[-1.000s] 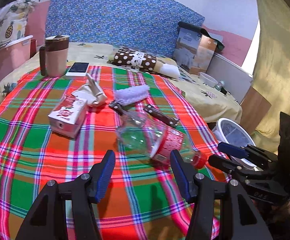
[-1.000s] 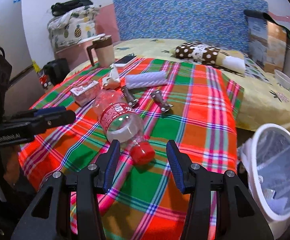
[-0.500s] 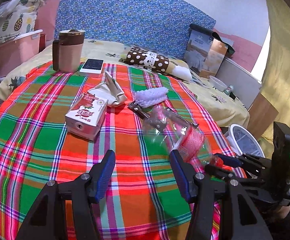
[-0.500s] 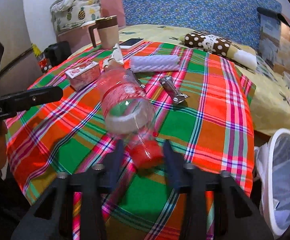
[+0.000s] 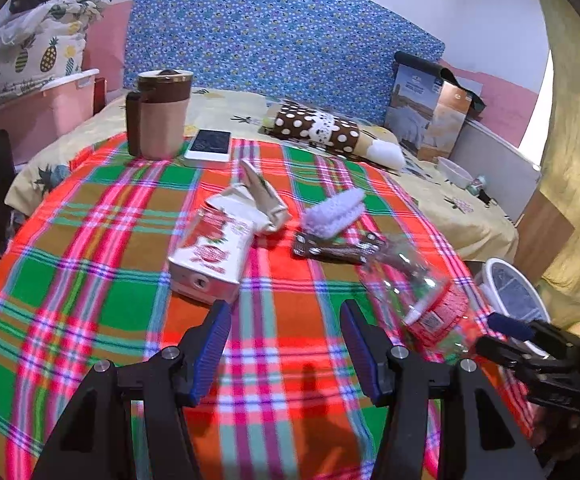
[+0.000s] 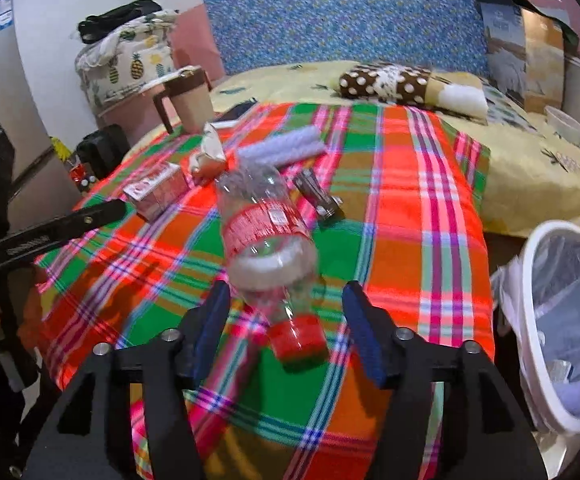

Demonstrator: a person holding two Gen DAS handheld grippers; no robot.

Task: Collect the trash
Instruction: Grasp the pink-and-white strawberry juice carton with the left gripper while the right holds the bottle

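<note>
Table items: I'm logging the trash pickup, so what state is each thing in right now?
Right tongs: open, jaws just been opening.
Left tongs: open, empty.
Bottle: capped, neck between the right tongs, ungripped.
Carton: on its side, top crumpled open.
Mug: upright, lidded.
Phone: screen dark.
Bin: open, lined.

Left gripper (image 5: 285, 346): jaws wide apart, nothing between them, angled down above the plaid blanket (image 5: 89, 264).
Right gripper (image 6: 285, 330): jaws just opened wide; pads seemingly clear of the bottle (image 6: 267, 236) whose red cap lies between them, at the blanket's near edge.
</note>
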